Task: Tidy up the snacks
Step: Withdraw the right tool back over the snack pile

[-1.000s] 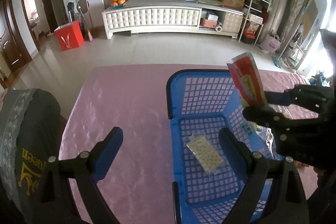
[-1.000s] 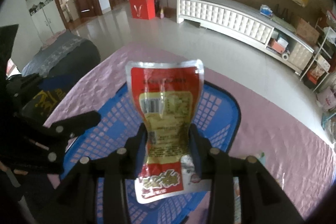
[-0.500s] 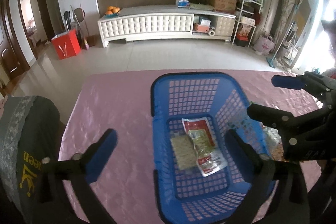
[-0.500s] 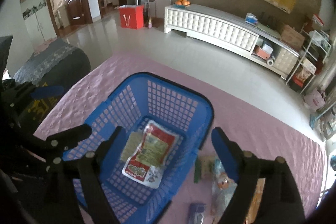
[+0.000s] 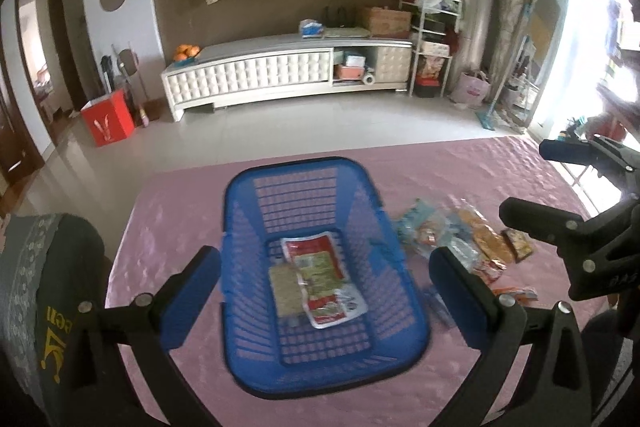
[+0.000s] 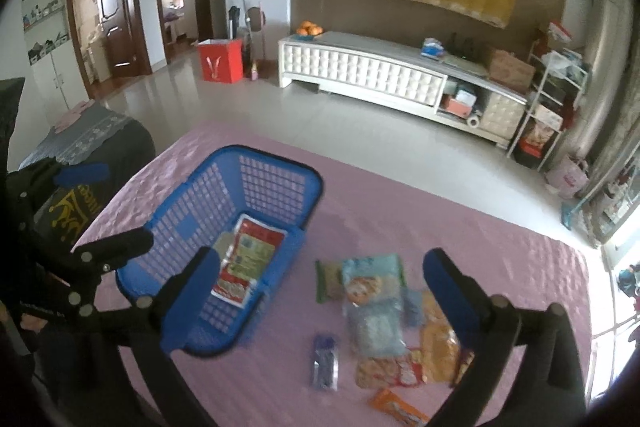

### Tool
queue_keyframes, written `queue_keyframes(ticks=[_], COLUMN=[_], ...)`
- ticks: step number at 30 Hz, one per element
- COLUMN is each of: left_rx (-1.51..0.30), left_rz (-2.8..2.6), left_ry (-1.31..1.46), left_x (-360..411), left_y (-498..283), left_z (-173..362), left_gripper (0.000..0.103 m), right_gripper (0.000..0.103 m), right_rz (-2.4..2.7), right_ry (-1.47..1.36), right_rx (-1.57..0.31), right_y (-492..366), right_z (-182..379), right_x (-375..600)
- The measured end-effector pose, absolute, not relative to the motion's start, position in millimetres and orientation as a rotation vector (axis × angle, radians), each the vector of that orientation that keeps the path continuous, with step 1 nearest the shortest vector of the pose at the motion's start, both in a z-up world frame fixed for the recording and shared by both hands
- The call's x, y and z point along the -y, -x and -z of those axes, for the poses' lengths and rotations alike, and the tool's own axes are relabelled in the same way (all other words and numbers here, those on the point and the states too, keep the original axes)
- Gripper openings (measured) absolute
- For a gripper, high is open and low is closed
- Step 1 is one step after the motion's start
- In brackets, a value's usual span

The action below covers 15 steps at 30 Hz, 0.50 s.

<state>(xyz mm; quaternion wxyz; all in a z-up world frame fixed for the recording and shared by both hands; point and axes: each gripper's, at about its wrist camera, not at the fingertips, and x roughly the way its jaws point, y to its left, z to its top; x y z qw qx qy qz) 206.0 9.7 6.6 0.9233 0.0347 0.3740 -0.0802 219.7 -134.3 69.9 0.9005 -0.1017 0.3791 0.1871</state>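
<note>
While the left claw (image 5: 325, 293) gapes empty above the blue basket (image 5: 256, 179) holding a red packet (image 5: 320, 277), the right claw (image 6: 326, 291), likewise spread, overhangs loose snacks (image 6: 374, 327) beyond its fingers; overlapping wrappers risk a double pickup.

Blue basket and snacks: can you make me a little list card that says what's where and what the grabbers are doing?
basket: blue basket on the pink tablecloth
inside basket: red snack packet lying partly over a tan cracker packet
outside basket: pile of snack packets on the cloth, to the basket's right
left gripper: open, empty, over the basket
right gripper: open, empty, above the pile
</note>
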Motion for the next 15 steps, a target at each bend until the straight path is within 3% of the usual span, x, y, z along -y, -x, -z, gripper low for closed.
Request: queue_keyframes(ticks=[15], left_rx=[-0.806], left_rz=[0.267], left_ry=[-0.135], left_x=[91], left_y=[-197], left_z=[12], left_gripper=[0.103], right_gripper=[0.103], right_rz=[-0.293], right_ry=[0.183], right_rx=[-0.808], right_y=[-189], right_z=[-51], right_x=[221])
